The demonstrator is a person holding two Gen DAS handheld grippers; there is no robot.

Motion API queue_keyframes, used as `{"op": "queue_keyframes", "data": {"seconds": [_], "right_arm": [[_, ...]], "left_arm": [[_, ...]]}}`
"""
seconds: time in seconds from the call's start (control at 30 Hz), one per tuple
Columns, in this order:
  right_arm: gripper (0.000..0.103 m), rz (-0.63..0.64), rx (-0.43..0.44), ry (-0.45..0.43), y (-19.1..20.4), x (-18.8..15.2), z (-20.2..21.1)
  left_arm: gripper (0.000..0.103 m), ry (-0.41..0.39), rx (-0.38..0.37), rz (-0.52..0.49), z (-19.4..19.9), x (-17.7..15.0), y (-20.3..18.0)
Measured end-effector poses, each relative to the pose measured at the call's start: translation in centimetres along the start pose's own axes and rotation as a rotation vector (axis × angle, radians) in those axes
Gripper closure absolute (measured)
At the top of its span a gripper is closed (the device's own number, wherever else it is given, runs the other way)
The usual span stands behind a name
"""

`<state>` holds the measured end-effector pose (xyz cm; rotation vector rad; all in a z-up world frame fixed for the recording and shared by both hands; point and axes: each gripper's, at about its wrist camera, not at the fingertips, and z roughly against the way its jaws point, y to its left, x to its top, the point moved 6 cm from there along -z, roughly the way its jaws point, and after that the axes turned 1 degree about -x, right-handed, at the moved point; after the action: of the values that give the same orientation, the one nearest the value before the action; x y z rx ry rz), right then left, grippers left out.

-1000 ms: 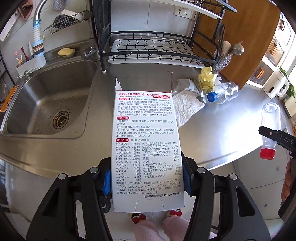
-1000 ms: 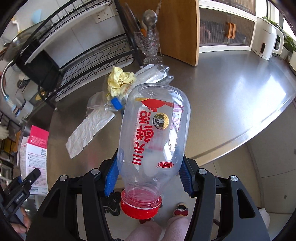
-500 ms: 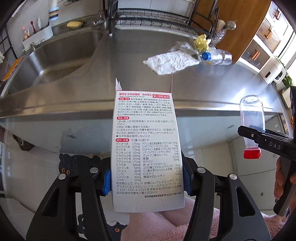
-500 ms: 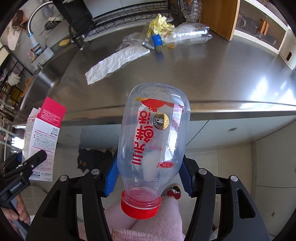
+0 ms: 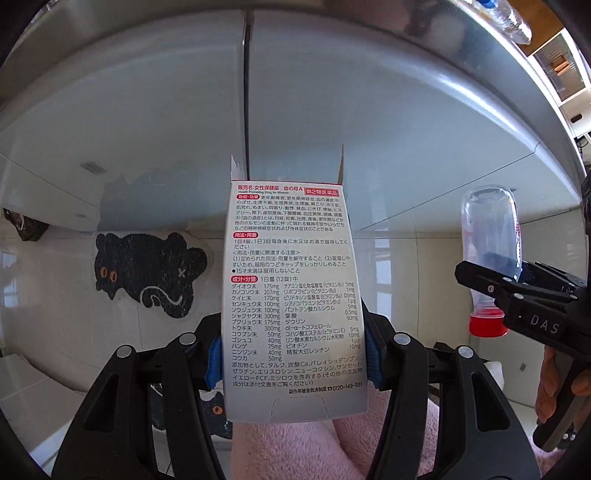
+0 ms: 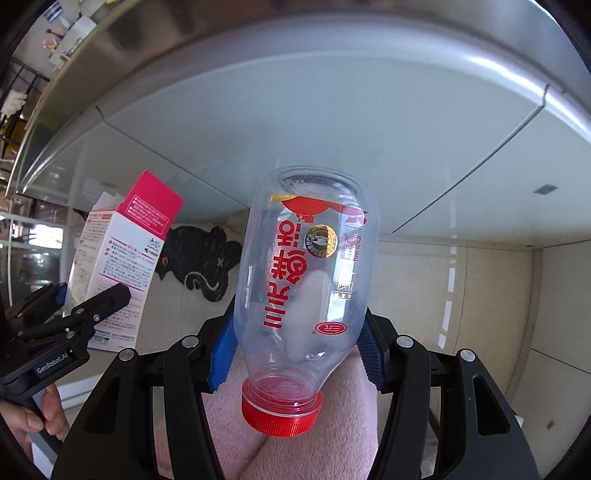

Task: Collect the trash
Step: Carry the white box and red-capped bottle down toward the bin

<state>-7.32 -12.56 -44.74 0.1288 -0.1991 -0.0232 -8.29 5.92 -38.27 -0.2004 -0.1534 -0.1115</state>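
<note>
My left gripper (image 5: 293, 363) is shut on a white medicine box (image 5: 291, 295) with Japanese print, its torn top flaps pointing up. The box and left gripper also show in the right wrist view (image 6: 118, 269) at the left. My right gripper (image 6: 295, 350) is shut on an empty clear plastic bottle (image 6: 306, 280) with a red cap (image 6: 280, 415), held cap down. The bottle also shows in the left wrist view (image 5: 491, 254) at the right. Both are held below the counter edge, in front of the grey cabinet doors (image 5: 147, 129).
The steel counter edge (image 6: 258, 40) curves overhead. Another clear bottle (image 5: 509, 18) lies on the counter at the top right. A black cat-shaped floor mat (image 5: 147, 273) lies on the tiled floor (image 6: 461, 295). Pink fuzzy clothing (image 5: 295, 443) fills the bottom.
Both grippers have dropped well below the counter with their loads. The counter top and its trash have left view; cabinet doors, floor and the cat mat now fill it.
</note>
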Motion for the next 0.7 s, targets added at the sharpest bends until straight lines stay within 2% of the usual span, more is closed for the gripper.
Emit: {"op": "queue_keyframes", "data": {"seconds": [0.33, 0.5, 0.7], "right_arm": [[0.045, -0.064, -0.019, 0.128, -2.4, 0.5, -11.0], [0.045, -0.082, -0.018, 0.166, -3.5, 0.8, -13.7], [0.045, -0.129, -0.016, 0.191, -3.7, 1.3, -15.4]], "left_arm": [[0.049, 0.105, -0.005, 0.036, -9.8, 0.4, 2.5], [0.048, 0.134, -0.024, 0.002, -12.8, 1.0, 1.9], [0.047, 0.177, -0.080, -0.017, -15.1, 1.5, 0.9]]}}
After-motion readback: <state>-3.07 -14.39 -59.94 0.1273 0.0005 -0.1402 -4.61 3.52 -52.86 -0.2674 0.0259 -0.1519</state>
